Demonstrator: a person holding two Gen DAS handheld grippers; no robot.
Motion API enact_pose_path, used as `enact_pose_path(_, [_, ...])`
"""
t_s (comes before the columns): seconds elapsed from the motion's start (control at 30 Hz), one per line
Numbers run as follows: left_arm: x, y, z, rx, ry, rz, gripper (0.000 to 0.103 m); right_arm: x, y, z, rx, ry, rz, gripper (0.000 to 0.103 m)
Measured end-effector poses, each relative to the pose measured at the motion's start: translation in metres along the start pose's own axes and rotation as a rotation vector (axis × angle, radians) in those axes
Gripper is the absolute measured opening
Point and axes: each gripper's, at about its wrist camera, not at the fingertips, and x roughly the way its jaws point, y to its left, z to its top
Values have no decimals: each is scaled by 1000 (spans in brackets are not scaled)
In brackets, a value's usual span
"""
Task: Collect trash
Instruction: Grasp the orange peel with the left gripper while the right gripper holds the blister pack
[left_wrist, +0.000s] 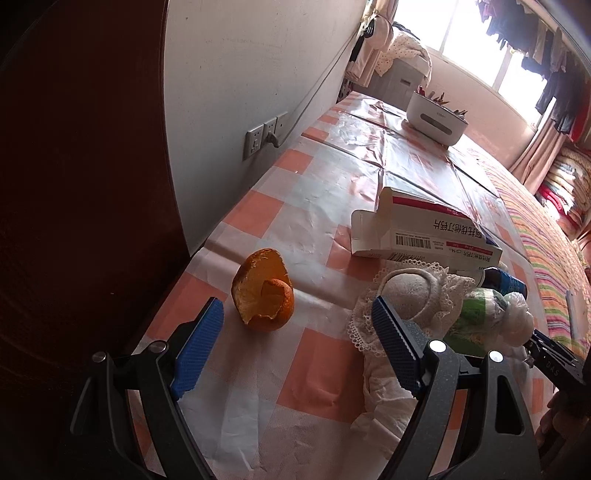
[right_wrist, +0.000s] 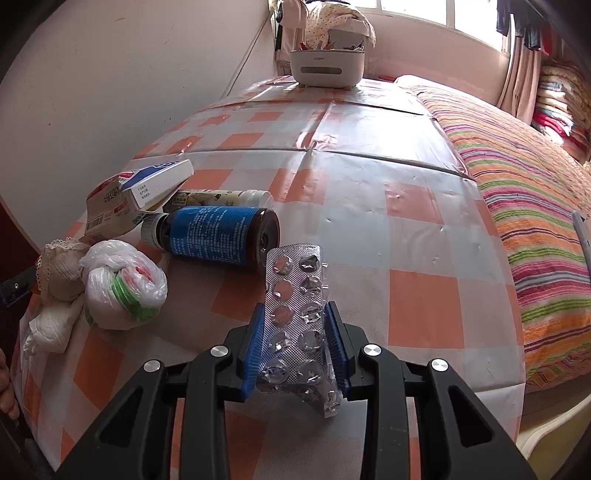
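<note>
Trash lies scattered on the checked worktop (right_wrist: 369, 192): a hollow orange peel (left_wrist: 263, 291) sits apart near the wall, while an opened white medicine box (left_wrist: 424, 232), a brown bottle with a blue label (right_wrist: 218, 236) on its side, a knotted plastic bag (right_wrist: 122, 284) with green print and crumpled tissue (right_wrist: 50, 328) crowd together. Beside the brown bottle, nearer the wall, lies a pale bottle (right_wrist: 221, 197), and a blue-and-white box (right_wrist: 159, 182) rests on the opened one.

At the far end of the worktop stands a white bin (right_wrist: 327, 68) with scraps poking above its rim.

The left hand-held gripper (left_wrist: 295, 343) is spread wide and empty, the peel between its blue fingertips. The right hand-held gripper (right_wrist: 295, 350) pinches an emptied silver blister pack (right_wrist: 295, 314) by its long edges, holding it above the worktop.
</note>
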Motion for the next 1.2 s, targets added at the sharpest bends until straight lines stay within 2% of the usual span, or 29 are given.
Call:
enact_pose_path(0.1, [8, 2, 0, -9, 21, -5, 79, -11, -3, -3, 23, -22, 30, 31])
enact_pose_path(0.23, [16, 3, -2, -19, 67, -26, 45, -29, -9, -9, 57, -60, 57, 31])
enact_pose_path(0.33, [19, 0, -3, -4, 72, -19, 28, -45, -15, -15, 88, -91, 78, 31])
enact_pose_path(0.37, [19, 0, -4, -6, 73, -25, 27, -50, -16, -17, 91, -103, 81, 31])
enact_pose_path(0.43, [19, -1, -4, -6, 74, -22, 18, -60, -19, -19, 96, -128, 82, 31])
enact_pose_path(0.63, [20, -5, -6, 15, 66, -4, 15, -72, -31, -21, 134, -158, 91, 31])
enact_pose_path(0.7, [19, -5, -7, 16, 69, -6, 21, -72, -33, -21, 144, -158, 97, 31])
enact_pose_path(0.77, [15, -8, -9, 27, 69, -4, 60, -72, -33, -20, 141, -159, 100, 31])
enact_pose_path(0.8, [13, -11, -10, 28, 58, 26, 94, -73, -33, -20, 140, -163, 100, 31])
enact_pose_path(0.87, [3, -12, -13, 41, 11, 56, 96, -74, -31, -20, 135, -167, 102, 31])
enact_pose_path(0.97, [-5, -10, -13, 62, -3, 59, 96, -74, -29, -20, 133, -168, 109, 31])
enact_pose_path(1.13, [-12, 18, -15, -68, 8, 30, 96, -71, -26, -20, 126, -159, 118, 31])
enact_pose_path(1.2, [-15, 25, -13, -83, -11, 51, 96, -70, -26, -20, 127, -159, 121, 31])
